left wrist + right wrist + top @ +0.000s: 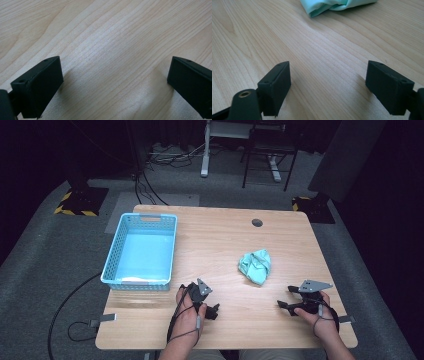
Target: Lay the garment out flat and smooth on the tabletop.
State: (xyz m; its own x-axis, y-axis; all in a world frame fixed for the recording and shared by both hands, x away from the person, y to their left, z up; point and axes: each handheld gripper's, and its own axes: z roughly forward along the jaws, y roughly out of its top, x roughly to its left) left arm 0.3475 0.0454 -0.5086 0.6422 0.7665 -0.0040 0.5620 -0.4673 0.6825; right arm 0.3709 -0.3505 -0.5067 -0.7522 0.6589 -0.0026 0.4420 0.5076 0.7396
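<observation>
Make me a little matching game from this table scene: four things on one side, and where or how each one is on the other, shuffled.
Things:
1. basket
2. cloth
3. left gripper
4. round hole

Places or states:
A. crumpled, mint green, lying right of the middle of the table
B. light blue, nothing in it, at the table's left edge
C. in the tabletop near the far edge
D. jaws wide apart over bare wood near the front edge

Pairs: 1-B, 2-A, 3-D, 4-C
</observation>
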